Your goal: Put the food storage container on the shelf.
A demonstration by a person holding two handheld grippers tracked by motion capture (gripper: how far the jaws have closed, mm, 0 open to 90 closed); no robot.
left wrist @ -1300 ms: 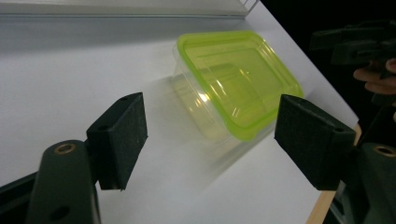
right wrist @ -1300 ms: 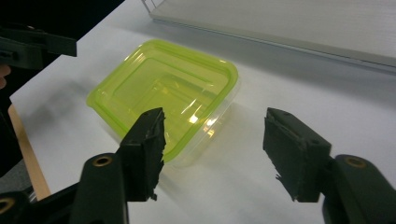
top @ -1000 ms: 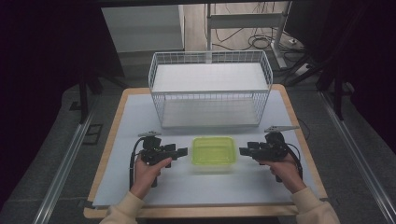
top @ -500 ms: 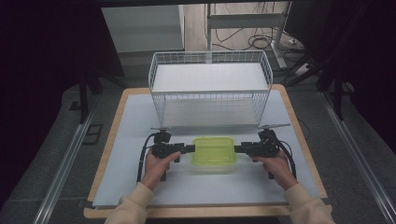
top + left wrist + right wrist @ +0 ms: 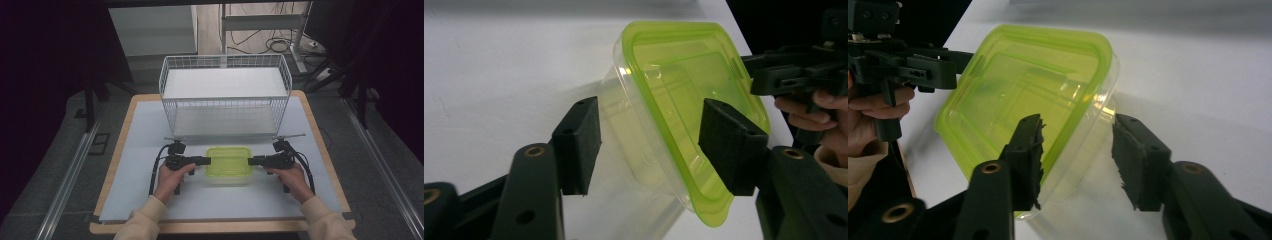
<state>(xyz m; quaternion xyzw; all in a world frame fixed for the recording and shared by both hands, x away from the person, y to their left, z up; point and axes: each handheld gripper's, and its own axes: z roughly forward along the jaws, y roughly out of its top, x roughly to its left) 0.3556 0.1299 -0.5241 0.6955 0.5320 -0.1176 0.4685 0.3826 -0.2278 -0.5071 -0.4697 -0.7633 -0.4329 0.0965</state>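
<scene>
A clear plastic container with a lime-green lid (image 5: 229,161) lies on the white table cover, between my two grippers. My left gripper (image 5: 207,160) reaches its left end and my right gripper (image 5: 250,161) its right end. In the left gripper view the jaws (image 5: 649,145) straddle the container (image 5: 674,90), one pad over the lid and one by the clear wall. In the right gripper view the jaws (image 5: 1078,160) straddle the container (image 5: 1023,80) the same way, with a thin gap at the right pad. Both pairs of jaws have just been closing around the container.
A white wire basket (image 5: 225,57) stands behind the container at the back of the table. The white cover (image 5: 140,130) is bordered by a wooden table edge (image 5: 112,160). Cables trail from both grippers beside the hands.
Both hands have come inward and lower, from beside the container to its two ends. Their jaws now reach around it and stand narrower.
</scene>
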